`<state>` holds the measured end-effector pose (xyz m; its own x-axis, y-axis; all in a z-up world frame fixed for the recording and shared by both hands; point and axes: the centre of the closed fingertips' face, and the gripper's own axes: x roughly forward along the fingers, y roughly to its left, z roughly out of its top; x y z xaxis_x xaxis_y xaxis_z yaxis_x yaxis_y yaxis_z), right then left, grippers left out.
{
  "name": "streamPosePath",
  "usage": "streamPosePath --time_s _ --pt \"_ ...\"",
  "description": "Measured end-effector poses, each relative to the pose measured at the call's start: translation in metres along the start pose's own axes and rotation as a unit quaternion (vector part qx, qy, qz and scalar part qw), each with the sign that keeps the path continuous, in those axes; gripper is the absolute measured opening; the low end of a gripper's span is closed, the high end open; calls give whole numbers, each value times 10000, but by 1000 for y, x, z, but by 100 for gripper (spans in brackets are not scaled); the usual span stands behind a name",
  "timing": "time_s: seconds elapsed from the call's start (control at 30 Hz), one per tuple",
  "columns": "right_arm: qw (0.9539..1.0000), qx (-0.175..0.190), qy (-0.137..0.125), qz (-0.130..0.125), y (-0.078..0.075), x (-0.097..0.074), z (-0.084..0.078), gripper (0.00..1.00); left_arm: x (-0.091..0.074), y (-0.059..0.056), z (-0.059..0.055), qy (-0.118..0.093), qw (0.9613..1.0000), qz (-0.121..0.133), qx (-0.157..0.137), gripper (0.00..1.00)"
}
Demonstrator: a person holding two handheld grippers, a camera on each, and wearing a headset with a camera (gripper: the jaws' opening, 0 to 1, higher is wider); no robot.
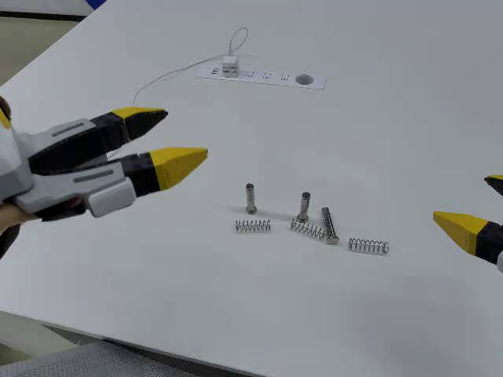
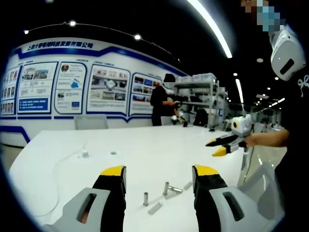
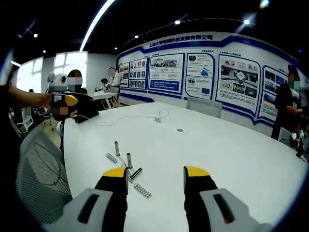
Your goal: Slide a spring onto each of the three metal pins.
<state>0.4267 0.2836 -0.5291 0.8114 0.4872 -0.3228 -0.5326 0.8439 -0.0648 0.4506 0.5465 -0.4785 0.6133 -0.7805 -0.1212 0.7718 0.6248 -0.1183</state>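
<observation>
Two metal pins stand upright on the white table [image 1: 393, 118]: one [image 1: 251, 198] on the left and one [image 1: 304, 206] to its right. A third pin [image 1: 329, 225] lies flat beside them. Three springs lie loose: one [image 1: 252, 226] in front of the left pin, one [image 1: 307, 228] touching the lying pin, one [image 1: 368, 246] farther right. My left gripper [image 1: 177, 137] hovers open, left of the parts and above the table, empty. At the right edge my right gripper [image 1: 464, 200] is open and empty. The left gripper view shows pins [image 2: 146, 198] and springs [image 2: 155, 208] between the jaws; the right gripper view shows a pin [image 3: 117, 148] and a spring [image 3: 142, 190].
A flat socket panel [image 1: 259, 76] with a white plug [image 1: 229, 65] and thin cable sits at the far side of the table. A grey mesh chair [image 1: 71, 361] is below the near table edge. People stand by the wall [image 2: 161, 99].
</observation>
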Motion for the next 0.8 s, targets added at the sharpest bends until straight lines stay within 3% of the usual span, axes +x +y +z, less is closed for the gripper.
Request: streamPosePath --time_s 0.17,0.23,0.37,0.47,0.6,0.8 --pt "9994 14 104 333 9 5 -2 61 3 4 -27 339 9994 46 84 82" --pt "9988 -217 211 375 11 6 -3 64 4 5 -33 446 9989 68 134 87" --pt "9971 -387 334 559 23 8 -5 69 2 5 -35 486 9986 32 211 91" --pt "9957 -526 495 585 26 8 -11 72 0 7 -39 638 9972 36 383 95" --pt "9944 -549 716 552 24 9 -21 74 -1 6 -50 913 9944 -21 536 100" --pt "9941 -621 765 454 18 7 -20 75 -3 4 -58 1042 9932 -121 511 100"
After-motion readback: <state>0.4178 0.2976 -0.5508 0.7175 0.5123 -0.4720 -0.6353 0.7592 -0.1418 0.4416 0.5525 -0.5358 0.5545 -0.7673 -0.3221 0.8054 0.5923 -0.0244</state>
